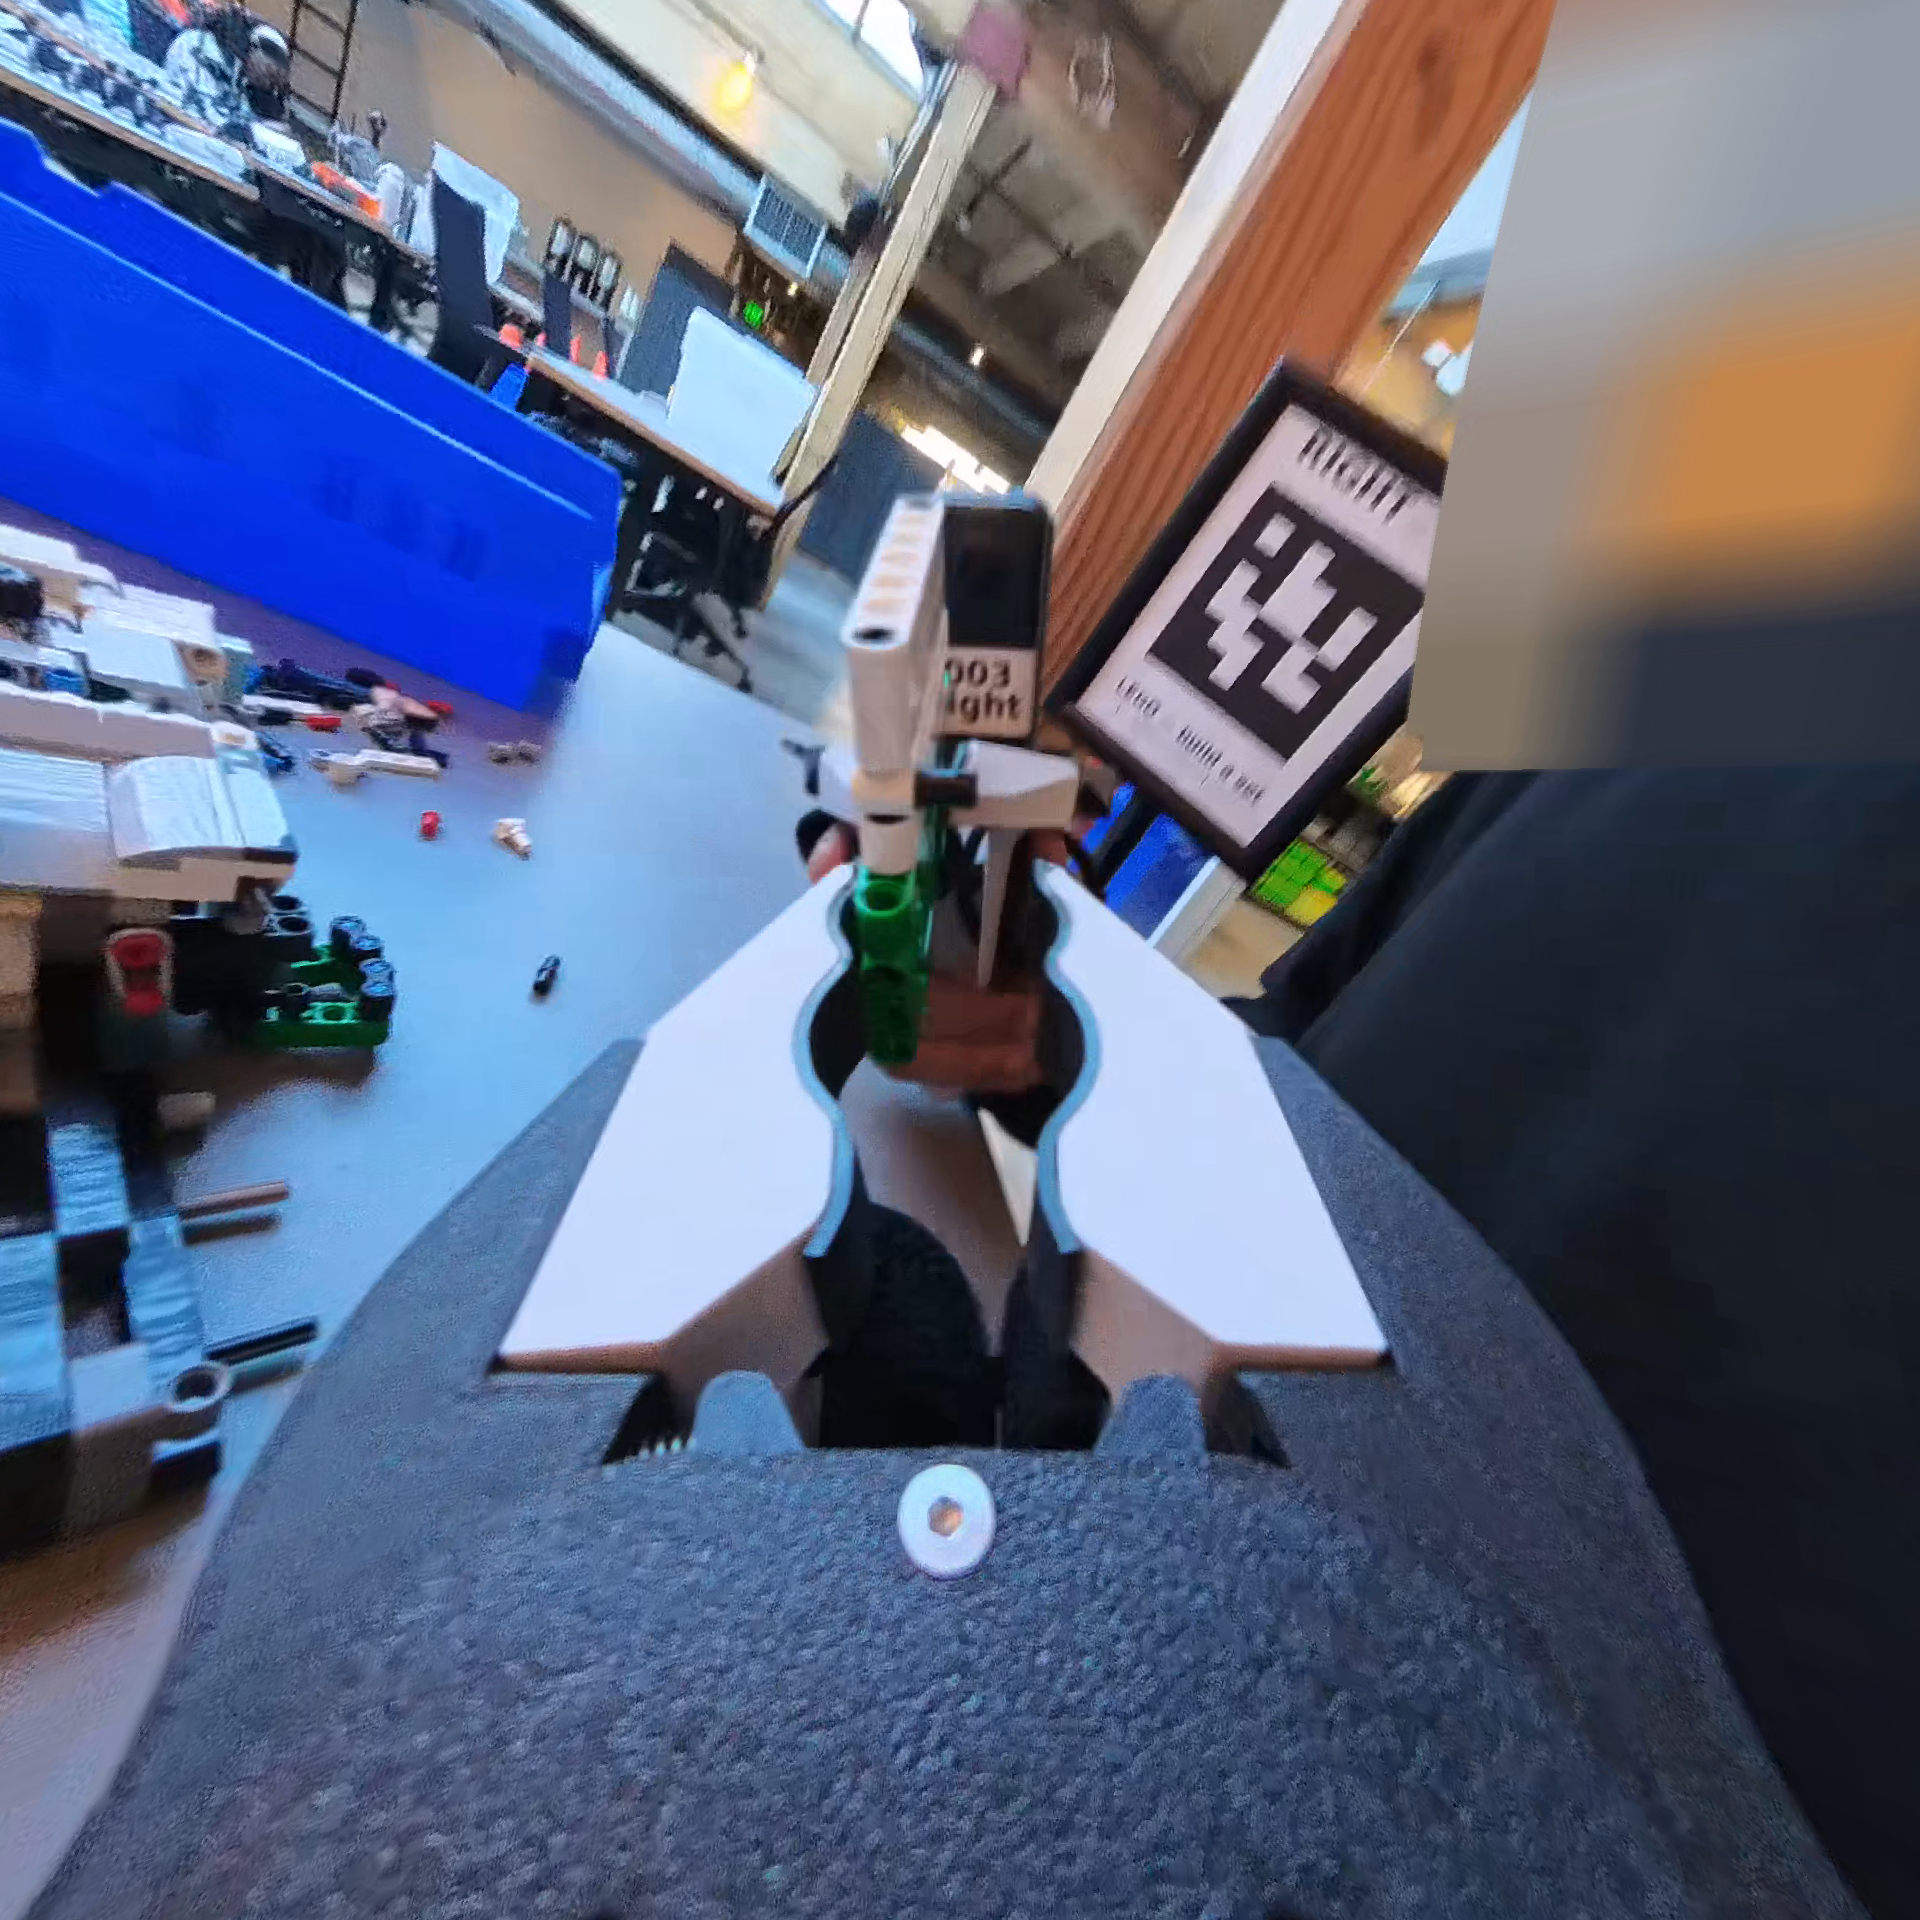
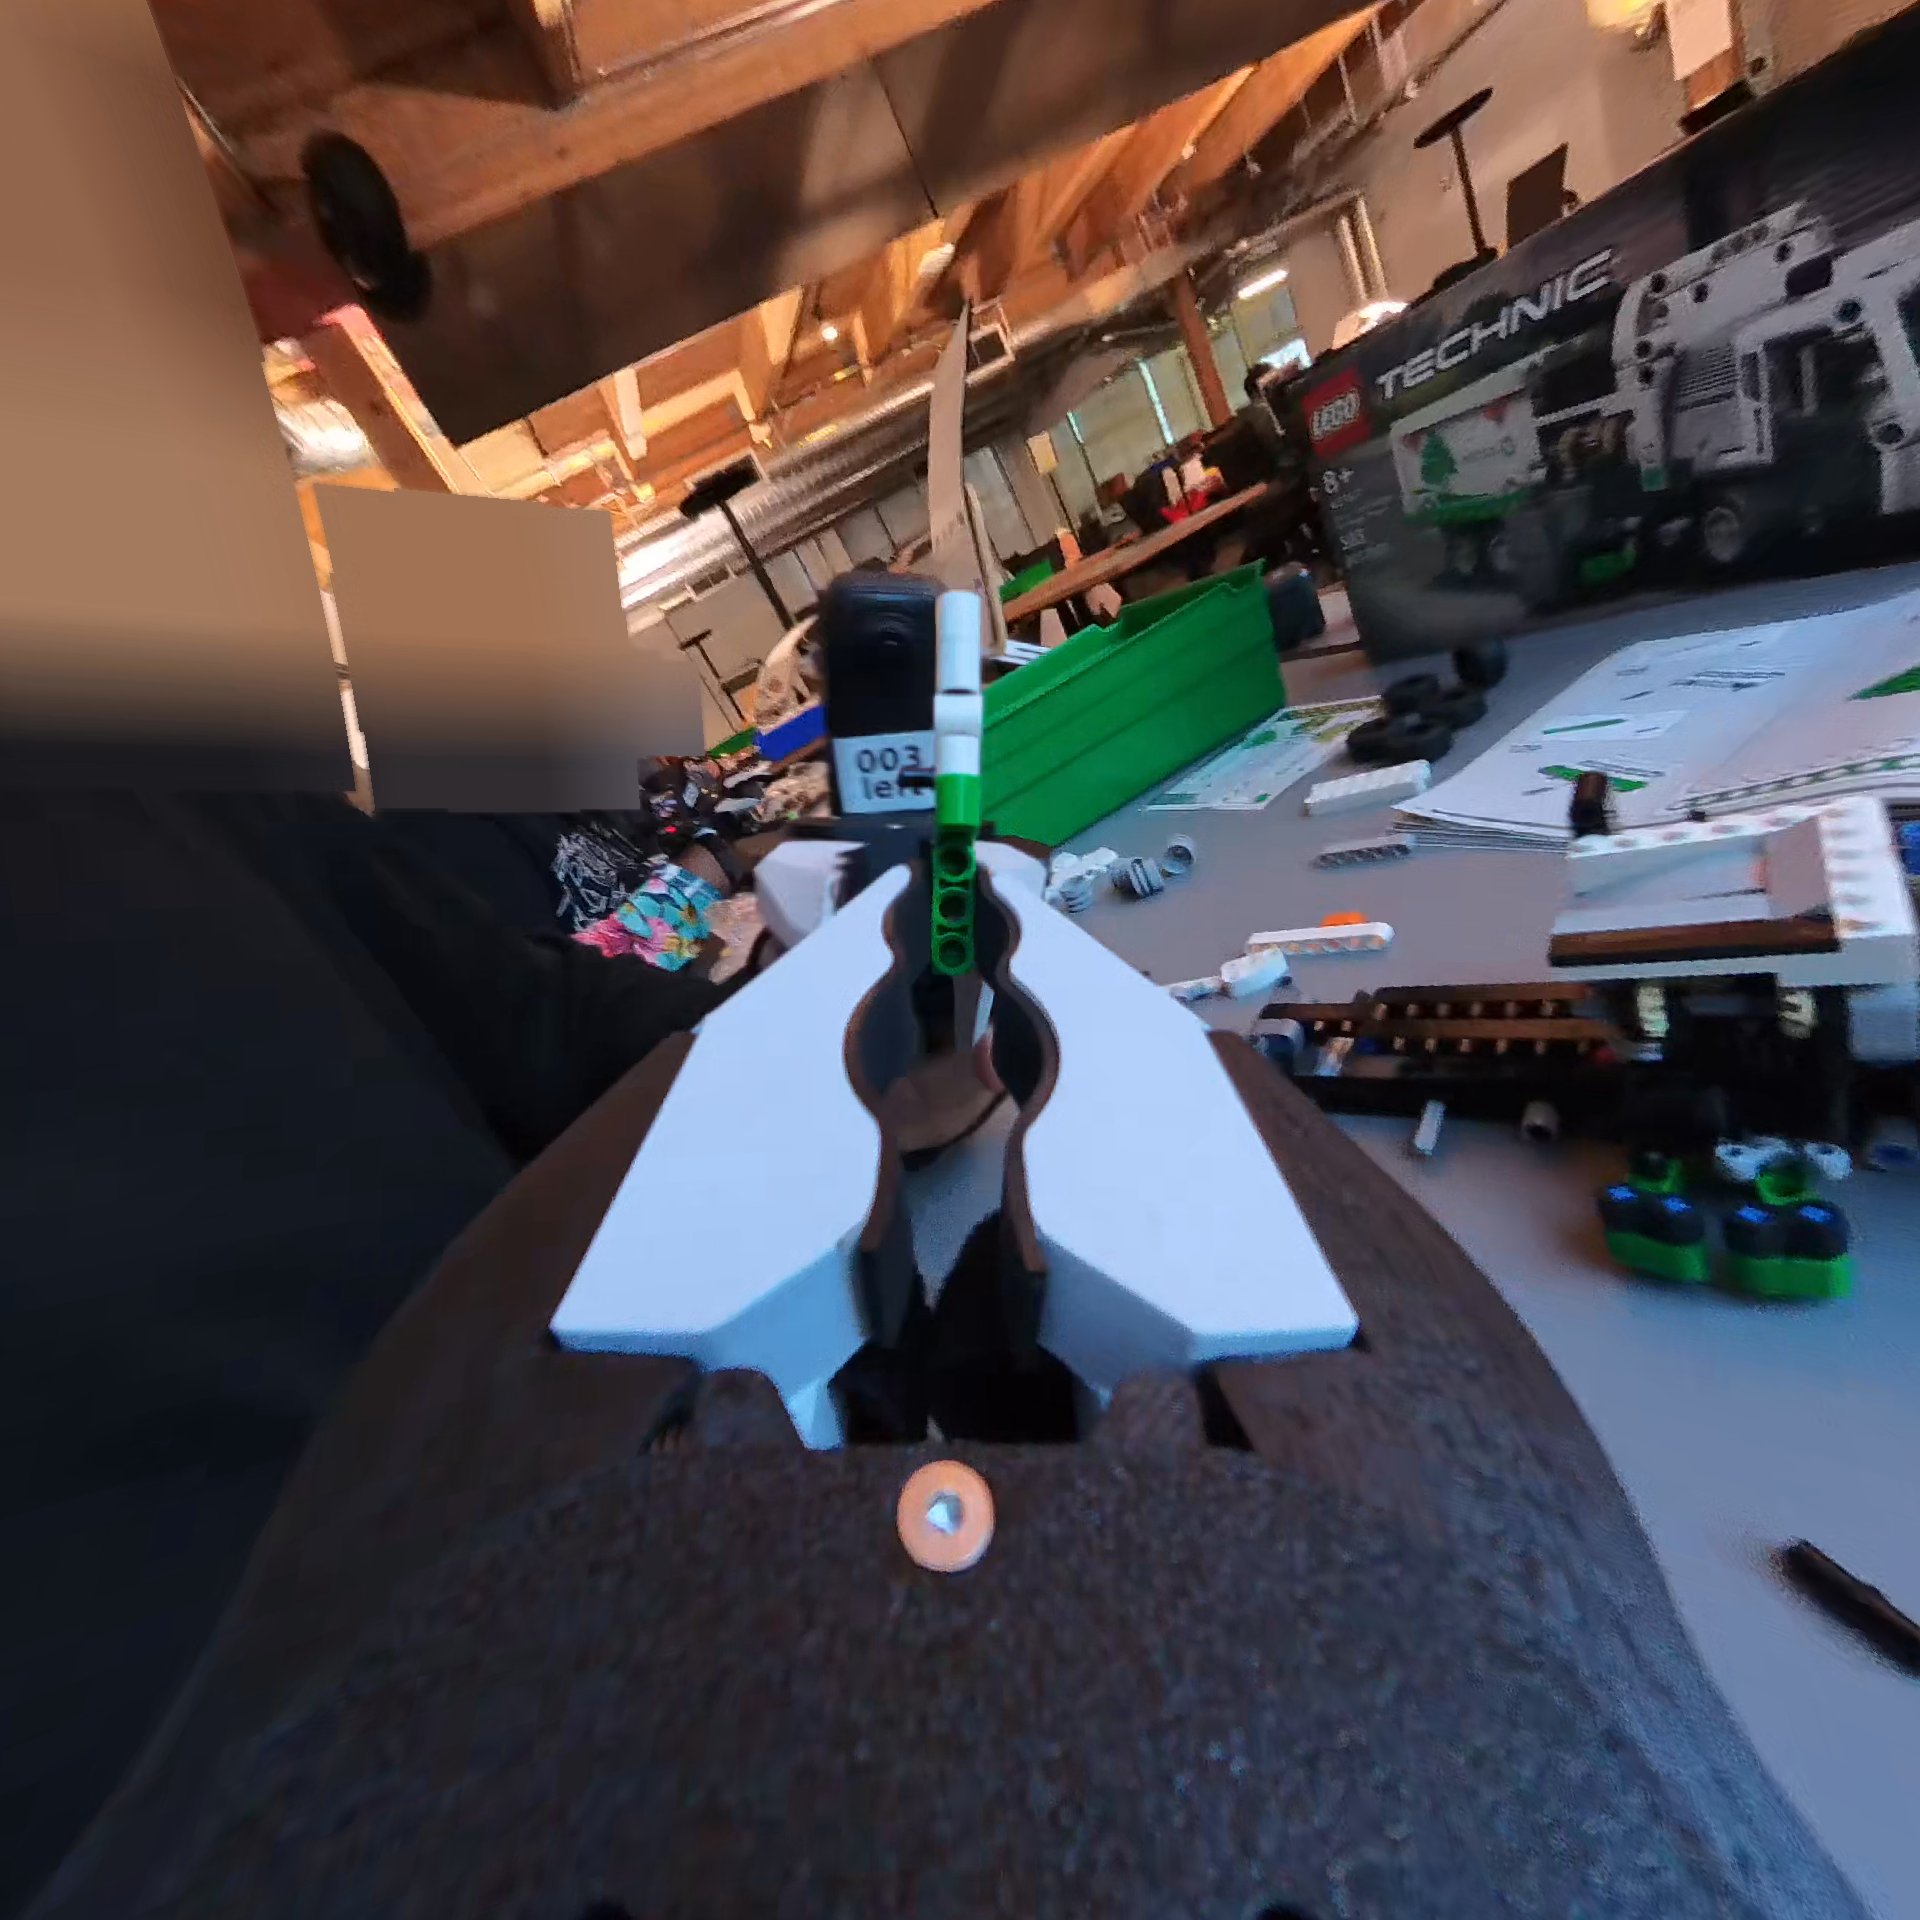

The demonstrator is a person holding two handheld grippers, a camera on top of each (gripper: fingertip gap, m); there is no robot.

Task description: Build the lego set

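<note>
A small assembly, a green holed beam (image 2: 954,914) with a white beam (image 2: 958,665) on top, stands upright in the air between the two grippers, which face each other. My right gripper (image 2: 956,873) is shut on the green beam near its fingertips. In the left wrist view the green beam (image 1: 891,966) stands between the fingers of my left gripper (image 1: 945,894). It lies by the left finger, with a clear gap to the right finger, so this gripper is open. The white beam (image 1: 899,623) rises above it, and the right gripper (image 1: 966,790) shows behind.
On the grey table lie a half-built white and black truck (image 2: 1714,935), a green and black wheel part (image 2: 1725,1236), loose pieces, black tyres (image 2: 1413,717), instruction sheets (image 2: 1714,727), the set's box (image 2: 1610,436), a green bin (image 2: 1122,707) and a blue bin (image 1: 260,436). A framed marker sign (image 1: 1278,623) stands close behind. Left and right tips are no more than a few centimetres apart.
</note>
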